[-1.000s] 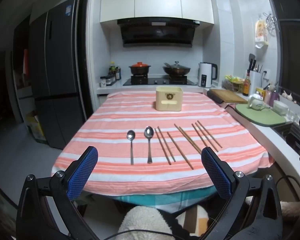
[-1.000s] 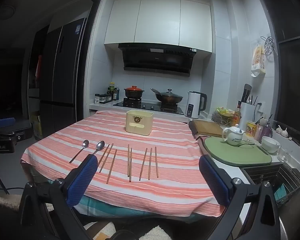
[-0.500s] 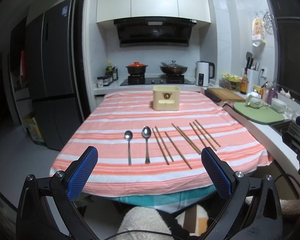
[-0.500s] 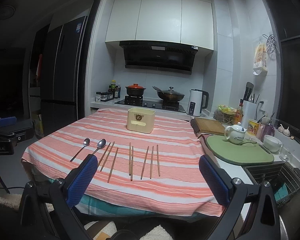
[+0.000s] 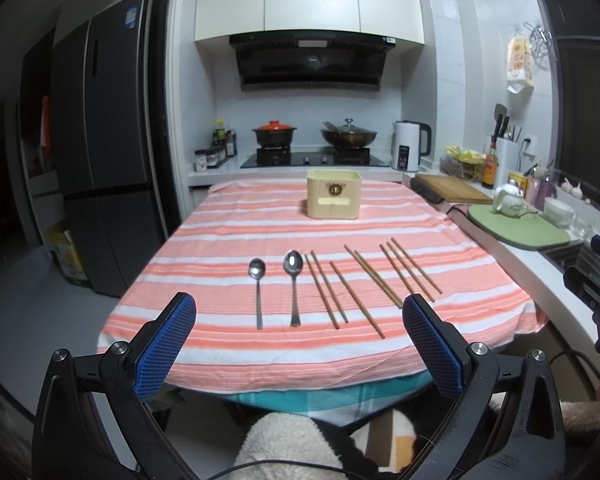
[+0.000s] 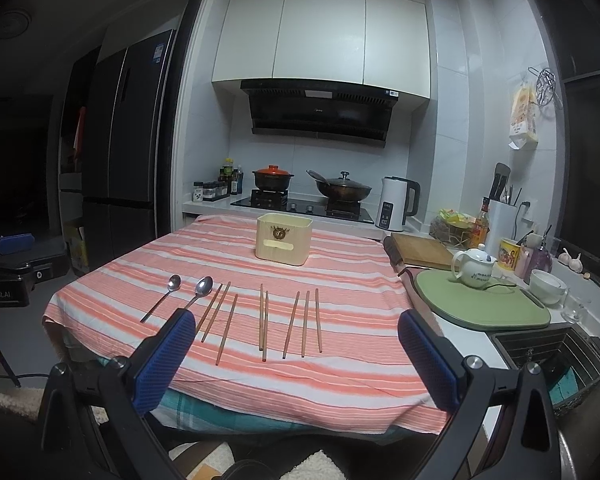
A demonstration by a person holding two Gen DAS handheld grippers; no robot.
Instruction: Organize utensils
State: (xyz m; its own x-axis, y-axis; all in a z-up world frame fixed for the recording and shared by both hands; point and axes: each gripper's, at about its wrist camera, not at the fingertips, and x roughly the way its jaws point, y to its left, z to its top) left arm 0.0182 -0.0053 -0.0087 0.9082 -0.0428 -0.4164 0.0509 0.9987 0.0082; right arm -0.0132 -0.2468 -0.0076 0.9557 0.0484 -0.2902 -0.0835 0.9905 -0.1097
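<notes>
Two metal spoons [image 5: 257,280] [image 5: 293,276] and several wooden chopsticks [image 5: 355,288] lie in a row on the striped tablecloth [image 5: 260,220]. A cream utensil box [image 5: 333,199] stands upright farther back. My left gripper [image 5: 299,344] is open and empty, in front of the table's near edge. In the right wrist view the spoons [image 6: 162,298] [image 6: 199,292], chopsticks [image 6: 264,320] and box [image 6: 284,239] also show. My right gripper [image 6: 292,354] is open and empty, before the near edge.
A counter runs along the right with a cutting board [image 5: 451,189], a green mat [image 5: 519,230] bearing a white teapot [image 5: 508,199], and a sink [image 6: 555,356]. A stove with pots [image 5: 311,140] and a kettle [image 5: 409,145] stand behind. A fridge [image 5: 104,152] stands left.
Both grippers have tilted up a little, so the table sits slightly lower in both views. The utensils have not moved. Both grippers stay open.
</notes>
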